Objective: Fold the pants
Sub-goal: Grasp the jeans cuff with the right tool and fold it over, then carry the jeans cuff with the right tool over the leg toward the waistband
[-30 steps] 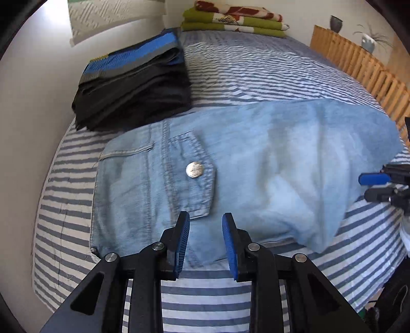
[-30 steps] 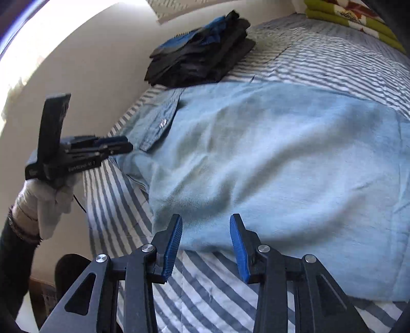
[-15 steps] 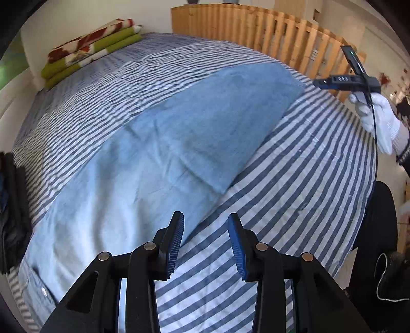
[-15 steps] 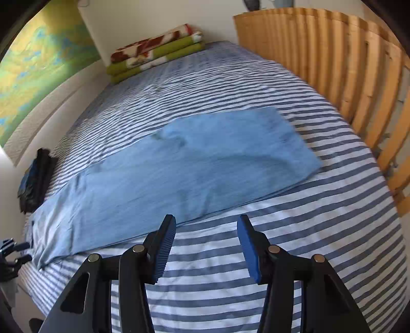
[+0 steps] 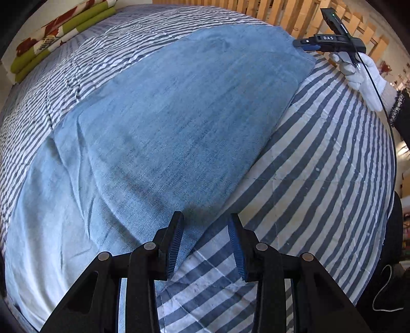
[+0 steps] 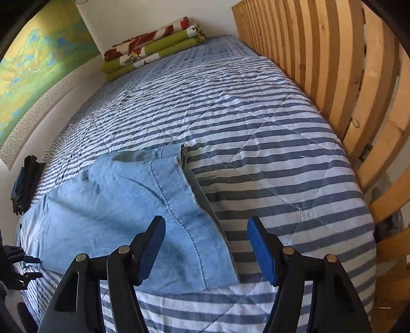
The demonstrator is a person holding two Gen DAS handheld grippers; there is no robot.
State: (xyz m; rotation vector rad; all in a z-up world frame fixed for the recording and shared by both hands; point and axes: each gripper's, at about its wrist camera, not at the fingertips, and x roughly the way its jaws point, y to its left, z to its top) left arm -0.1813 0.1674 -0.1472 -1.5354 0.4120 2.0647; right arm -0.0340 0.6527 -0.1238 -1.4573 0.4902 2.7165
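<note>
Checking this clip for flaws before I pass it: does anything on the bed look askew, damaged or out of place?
Only small things. At the hem end of the pants the leg layers are not aligned: one cuff sticks out past the top leg. Soft creases run across the denim further along. No damage shows on the striped quilt.

The only writing that can be read is the white lettering "DAS" on a small dark plate on the side of the black hand-held right gripper (image 5: 306, 44) with blue finger pads, seen in the left wrist view near the far corner of the light blue denim pants (image 5: 179, 115). A small green light glows on the thin black device (image 5: 333, 16) mounted above that plate; any print on it is too small to make out. The right wrist view shows no legible text.
</note>
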